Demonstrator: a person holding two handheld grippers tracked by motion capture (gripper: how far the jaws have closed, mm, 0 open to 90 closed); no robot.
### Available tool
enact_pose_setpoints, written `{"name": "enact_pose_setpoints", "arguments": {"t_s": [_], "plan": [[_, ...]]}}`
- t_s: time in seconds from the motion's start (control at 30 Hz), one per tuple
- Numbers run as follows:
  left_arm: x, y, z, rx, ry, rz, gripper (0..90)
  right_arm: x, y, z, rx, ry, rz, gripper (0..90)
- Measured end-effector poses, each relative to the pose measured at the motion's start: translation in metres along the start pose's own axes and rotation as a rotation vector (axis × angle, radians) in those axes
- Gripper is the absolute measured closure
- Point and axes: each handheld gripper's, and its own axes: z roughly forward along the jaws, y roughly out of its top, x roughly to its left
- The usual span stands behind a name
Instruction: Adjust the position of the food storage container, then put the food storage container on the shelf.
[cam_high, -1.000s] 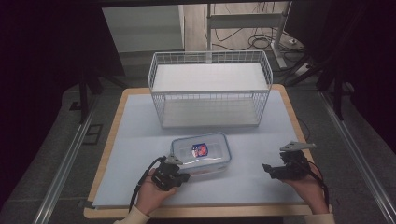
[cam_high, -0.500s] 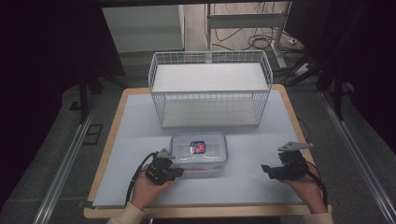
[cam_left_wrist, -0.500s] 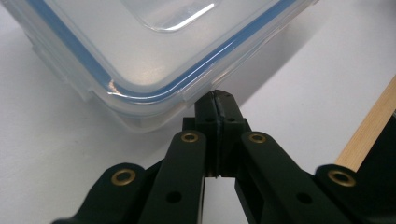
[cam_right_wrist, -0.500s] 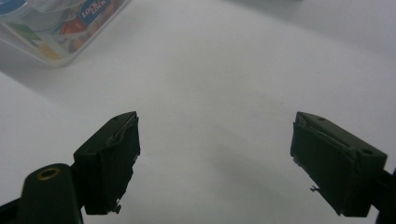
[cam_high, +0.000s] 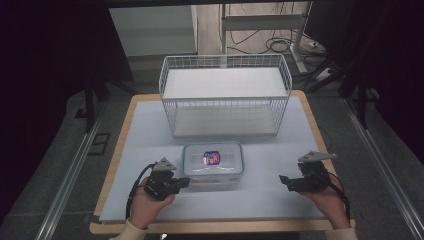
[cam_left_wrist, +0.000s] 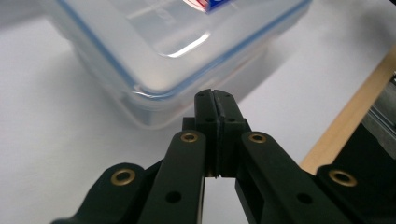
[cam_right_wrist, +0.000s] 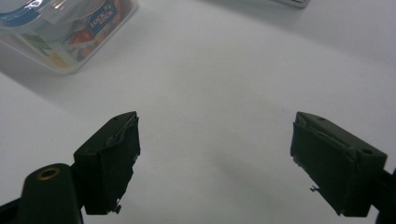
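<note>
A clear plastic food container (cam_high: 212, 162) with a blue-edged lid and a red and blue label lies flat on the white mat in front of the wire basket. My left gripper (cam_high: 184, 183) is at its front left corner, jaws shut with nothing between them. In the left gripper view the shut tips (cam_left_wrist: 215, 99) sit just short of the container (cam_left_wrist: 159, 51) lid rim; I cannot tell whether they touch. My right gripper (cam_high: 285, 181) is open, low over bare mat well to the right of the container. In the right gripper view its gripper (cam_right_wrist: 215, 140) frames bare mat, with the container (cam_right_wrist: 65, 28) far off at the upper left.
A white wire basket (cam_high: 225, 102) stands behind the container across the back of the mat. The wooden table edge (cam_high: 220, 227) runs along the front. Metal rails (cam_high: 65, 185) flank the table. Cables lie on the floor beyond the basket.
The container has turned from a slanted pose to square with the table edge. My left gripper has drawn back a little to the left. The right gripper has stayed put.
</note>
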Motion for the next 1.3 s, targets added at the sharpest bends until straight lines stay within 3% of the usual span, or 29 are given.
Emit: {"name": "enact_pose_setpoints", "arguments": {"t_s": [0.13, 0.27, 0.37, 0.6, 0.8, 0.97, 1.1, 1.2, 1.3], "plan": [[0.009, 0.001, -0.010, -0.025, 0.024, -0.021, 88.9, 0.002, 0.001, -0.002, -0.007, -0.001, -0.007, 15.5], [0.021, 0.001, -0.018, -0.051, 0.051, -0.050, 87.4, 0.002, 0.003, -0.004, -0.033, 0.039, 0.006, 15.5], [0.024, 0.000, -0.018, -0.060, 0.062, -0.062, 82.6, 0.002, 0.004, -0.003, -0.031, 0.040, 0.006, 15.5], [0.030, 0.001, -0.021, -0.112, 0.109, -0.127, 44.4, 0.002, 0.004, -0.002, -0.027, 0.037, 0.006, 15.4], [0.037, 0.004, -0.019, -0.129, 0.077, -0.168, 29.3, 0.003, 0.010, -0.002, -0.042, 0.057, 0.004, 15.5], [0.046, 0.009, -0.015, -0.114, 0.065, -0.196, 24.2, 0.006, 0.017, 0.003, -0.039, 0.083, 0.004, 15.4], [0.054, 0.015, -0.012, -0.108, 0.051, -0.233, 20.7, 0.008, 0.026, 0.007, -0.053, 0.118, 0.036, 15.3], [0.060, 0.021, -0.005, -0.104, 0.000, -0.270, 19.4, 0.015, 0.036, 0.012, -0.055, 0.163, 0.035, 14.3], [0.062, 0.022, -0.002, -0.093, -0.017, -0.278, 18.6, 0.017, 0.039, 0.015, -0.057, 0.195, 0.055, 13.8]]}}
